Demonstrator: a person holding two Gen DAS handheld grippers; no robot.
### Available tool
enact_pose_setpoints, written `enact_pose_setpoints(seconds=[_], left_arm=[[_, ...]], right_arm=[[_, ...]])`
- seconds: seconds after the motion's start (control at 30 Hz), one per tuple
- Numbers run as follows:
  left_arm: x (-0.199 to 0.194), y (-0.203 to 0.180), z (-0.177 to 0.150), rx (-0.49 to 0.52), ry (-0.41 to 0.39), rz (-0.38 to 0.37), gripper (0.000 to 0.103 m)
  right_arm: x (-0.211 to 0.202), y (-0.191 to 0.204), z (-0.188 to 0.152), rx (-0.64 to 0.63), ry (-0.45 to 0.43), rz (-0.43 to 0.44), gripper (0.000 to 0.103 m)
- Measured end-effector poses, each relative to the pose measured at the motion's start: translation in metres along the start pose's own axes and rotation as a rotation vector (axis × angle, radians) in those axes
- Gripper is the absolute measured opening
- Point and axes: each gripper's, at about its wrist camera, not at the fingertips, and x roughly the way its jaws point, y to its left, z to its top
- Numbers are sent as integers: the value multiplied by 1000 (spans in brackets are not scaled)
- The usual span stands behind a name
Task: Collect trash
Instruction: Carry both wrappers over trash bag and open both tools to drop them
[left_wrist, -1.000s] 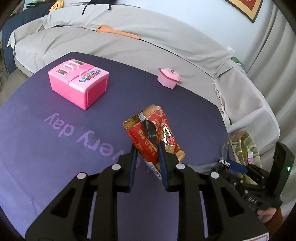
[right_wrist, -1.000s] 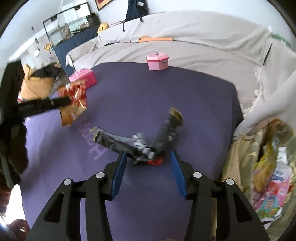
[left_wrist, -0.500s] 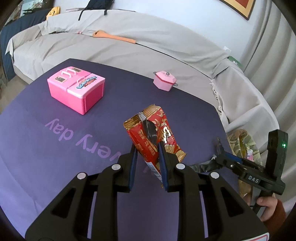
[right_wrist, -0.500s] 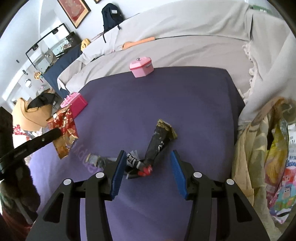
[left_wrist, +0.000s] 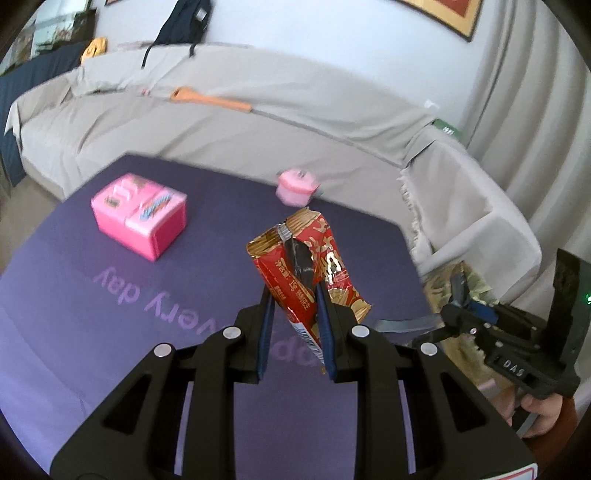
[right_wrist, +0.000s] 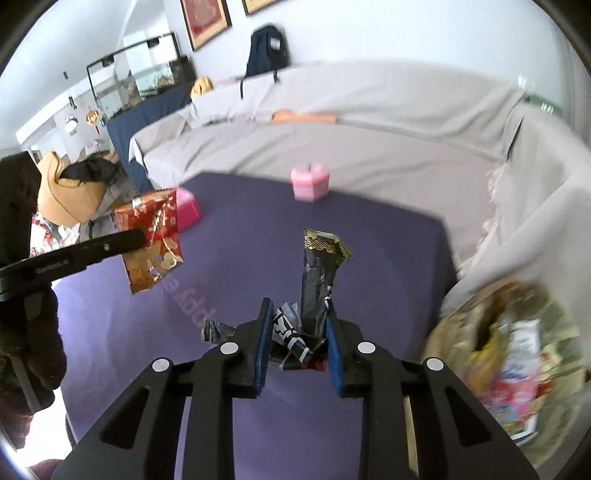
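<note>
My left gripper (left_wrist: 293, 295) is shut on a crumpled red and gold snack wrapper (left_wrist: 303, 266), held upright above the purple table (left_wrist: 110, 314). The same wrapper (right_wrist: 153, 236) shows at the left of the right wrist view. My right gripper (right_wrist: 297, 314) has its jaws closing on a black wrapper (right_wrist: 317, 280) with a gold end, and the blue pads press its crumpled base, lifted off the table. In the left wrist view the right gripper (left_wrist: 458, 295) sits low at the right with the grey wrapper tail (left_wrist: 402, 325) hanging from it.
A pink box (left_wrist: 138, 214) and a small pink pot (left_wrist: 295, 184) stand on the table. A trash bag (right_wrist: 509, 354) full of wrappers hangs beside the table's right edge. A grey covered sofa (left_wrist: 258, 122) wraps behind, with an orange spoon (left_wrist: 210, 99) on it.
The right jaws closed from wide apart onto the black wrapper and lifted it off the table. Both grippers rose; the left kept its hold on the red wrapper.
</note>
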Motion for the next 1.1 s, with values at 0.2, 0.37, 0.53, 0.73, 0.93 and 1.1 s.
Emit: enact_pose_setpoints(seconds=[0.2, 0.37, 0.53, 0.73, 0.93, 1.1], left_arm=[[-34, -56, 23, 80, -77, -56, 21], [-38, -113, 32, 157, -96, -124, 21], [-14, -173, 31, 211, -36, -216, 21], [40, -236, 17, 259, 80, -328, 21], [99, -286, -2, 311, 170, -369, 21], [142, -293, -7, 307, 212, -378, 39]], right_arm=[[-72, -17, 13, -34, -140, -78, 26], [-123, -45, 8, -30, -221, -151, 26], [-159, -88, -3, 12, -255, -234, 26], [-193, -149, -21, 94, -272, -331, 26], [-206, -190, -39, 162, -281, -374, 26], [-190, -207, -48, 221, -262, -363, 26]])
